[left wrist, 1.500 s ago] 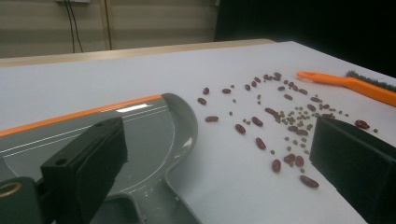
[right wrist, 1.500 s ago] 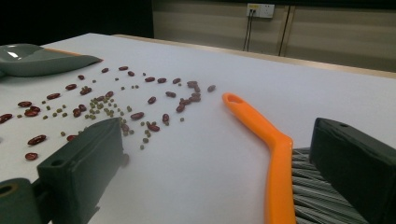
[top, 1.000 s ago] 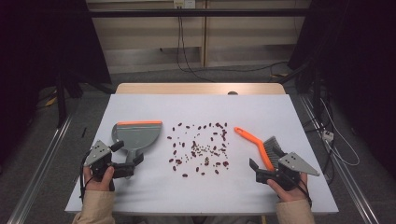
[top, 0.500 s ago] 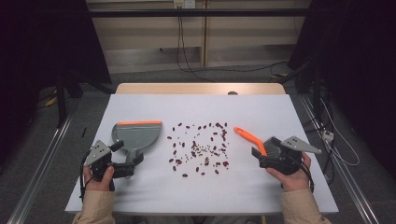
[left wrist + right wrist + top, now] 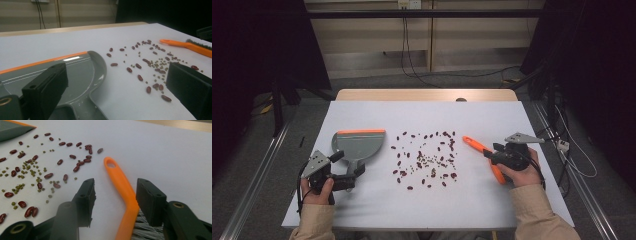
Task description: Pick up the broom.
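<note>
An orange-handled brush (image 5: 476, 145) lies on the white table right of the scattered red and green beans (image 5: 427, 160). My right gripper (image 5: 491, 156) sits over its handle. In the right gripper view the handle (image 5: 122, 187) runs between the two jaws, which have just been closing, with gaps still showing on both sides. Grey bristles (image 5: 145, 230) show low by the right jaw. A grey dustpan (image 5: 360, 146) with an orange lip lies left of the beans. My left gripper (image 5: 348, 169) stands open at its handle end, and the pan (image 5: 75, 72) spreads before the wide jaws.
Beans (image 5: 150, 65) spread across the table's middle, and some lie just left of the brush handle (image 5: 65, 162). The table (image 5: 422, 115) has bare white surface at the back. Dark floor, rails and cables surround it.
The right hand has moved from the table's front right corner back and left onto the brush handle, and its jaws have narrowed around it. The left hand and dustpan have stayed put.
</note>
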